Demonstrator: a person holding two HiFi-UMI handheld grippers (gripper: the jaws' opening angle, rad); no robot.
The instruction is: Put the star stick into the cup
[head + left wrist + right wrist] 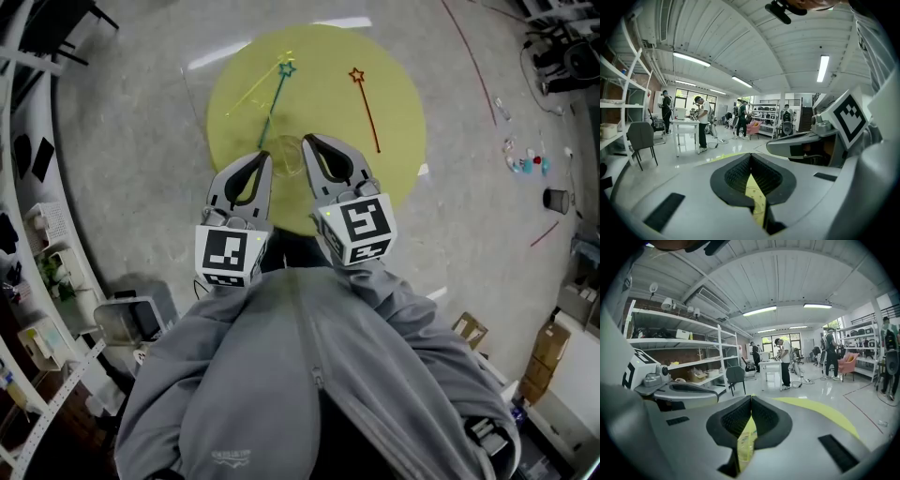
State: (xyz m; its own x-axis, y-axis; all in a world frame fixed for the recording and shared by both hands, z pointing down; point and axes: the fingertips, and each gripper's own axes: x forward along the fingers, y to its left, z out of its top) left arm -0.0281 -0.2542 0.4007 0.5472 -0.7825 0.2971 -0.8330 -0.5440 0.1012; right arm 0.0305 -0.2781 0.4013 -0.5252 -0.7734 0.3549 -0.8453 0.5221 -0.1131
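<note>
A round yellow table [394, 94] lies below me. A teal star stick [277, 98] lies on it, star end away from me. A red star stick [367, 111] lies to its right. A clear cup [286, 157] stands at the table's near side, between my two grippers. My left gripper [265, 156] is just left of the cup and my right gripper [307, 141] just right of it. Both are shut with nothing held. In the left gripper view the left gripper [751, 155] has its tips touching, as does the right gripper [751, 397] in its own view.
A faint yellow stick [255, 91] lies left of the teal one. White shelving [37, 234] runs along the left. Cardboard boxes [548, 352] sit at lower right, small items [525, 161] and a dark pot [556, 199] on the floor at right. People stand at a white table [686, 124].
</note>
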